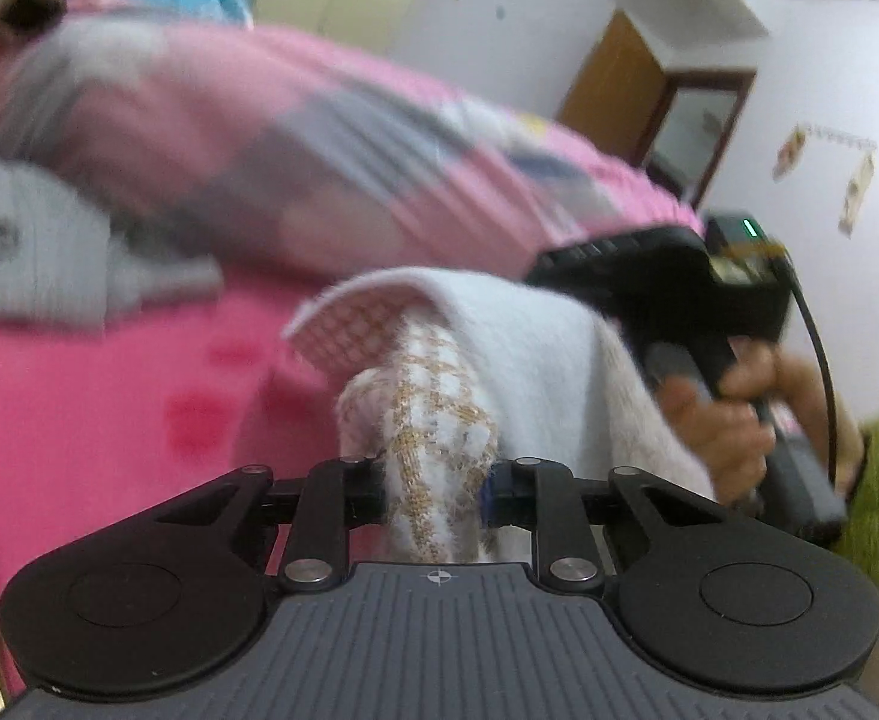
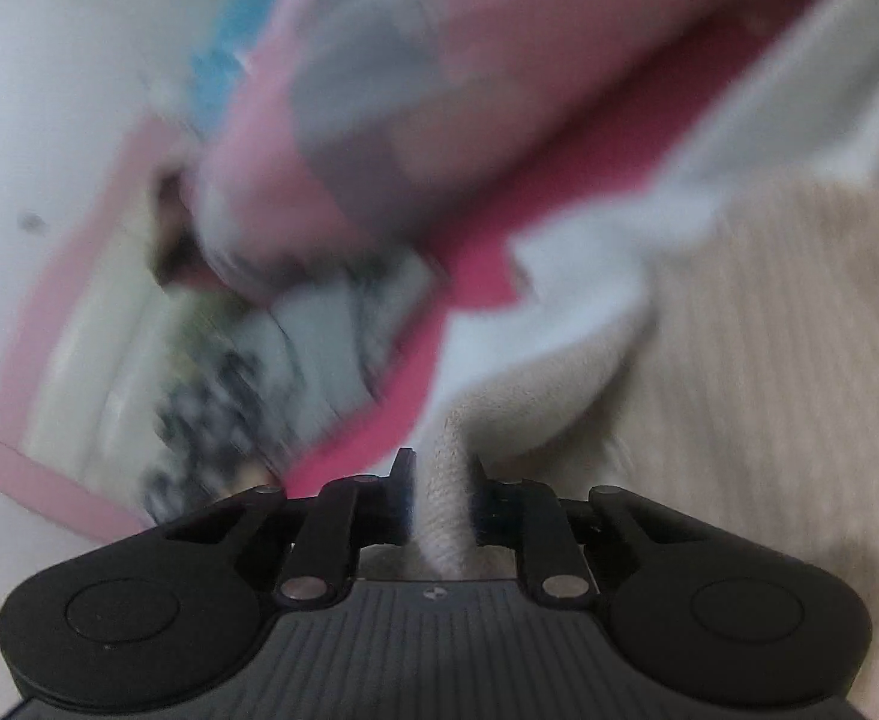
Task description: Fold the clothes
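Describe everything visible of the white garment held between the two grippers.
The white garment looks like soft fuzzy knit, cream-white, with a gold-checked woven band. It hangs bunched and draped above the pink bedding. The left gripper is shut on the patterned part; the right gripper is shut on a plain cream fold. Both views are blurred, so its full shape is unclear.

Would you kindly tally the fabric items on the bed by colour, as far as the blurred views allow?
White: 1, the white knit garment, pinched by both the left claw and the right claw.
Grey: 1, the crumpled grey garment.
Pink: 2, the pink patterned quilt and the pink bedsheet.
Total: 4
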`<act>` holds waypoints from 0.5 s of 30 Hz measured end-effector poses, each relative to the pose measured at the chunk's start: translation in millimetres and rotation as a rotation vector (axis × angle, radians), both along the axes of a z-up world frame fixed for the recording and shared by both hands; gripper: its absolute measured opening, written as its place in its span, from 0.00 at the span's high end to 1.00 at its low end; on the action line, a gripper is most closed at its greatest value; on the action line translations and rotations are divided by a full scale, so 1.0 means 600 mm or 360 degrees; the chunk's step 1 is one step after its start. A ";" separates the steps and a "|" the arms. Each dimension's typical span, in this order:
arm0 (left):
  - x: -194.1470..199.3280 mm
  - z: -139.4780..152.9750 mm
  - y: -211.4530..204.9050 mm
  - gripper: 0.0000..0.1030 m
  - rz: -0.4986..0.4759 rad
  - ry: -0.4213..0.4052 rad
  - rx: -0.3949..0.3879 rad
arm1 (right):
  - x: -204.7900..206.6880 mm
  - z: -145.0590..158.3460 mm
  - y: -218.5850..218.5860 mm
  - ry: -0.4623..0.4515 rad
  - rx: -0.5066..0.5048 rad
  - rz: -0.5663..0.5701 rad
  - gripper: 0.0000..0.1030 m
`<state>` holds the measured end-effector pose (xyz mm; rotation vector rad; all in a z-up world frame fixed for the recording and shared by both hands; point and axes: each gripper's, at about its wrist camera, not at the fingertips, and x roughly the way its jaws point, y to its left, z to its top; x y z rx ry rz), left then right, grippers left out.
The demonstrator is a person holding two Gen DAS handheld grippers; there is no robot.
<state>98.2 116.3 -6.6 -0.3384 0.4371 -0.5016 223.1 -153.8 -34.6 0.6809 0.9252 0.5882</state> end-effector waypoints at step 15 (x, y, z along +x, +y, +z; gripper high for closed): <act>0.152 -0.093 0.086 0.37 0.0578 0.0653 -0.0005 | 0.183 -0.165 0.125 0.0080 -0.0248 -0.0057 0.79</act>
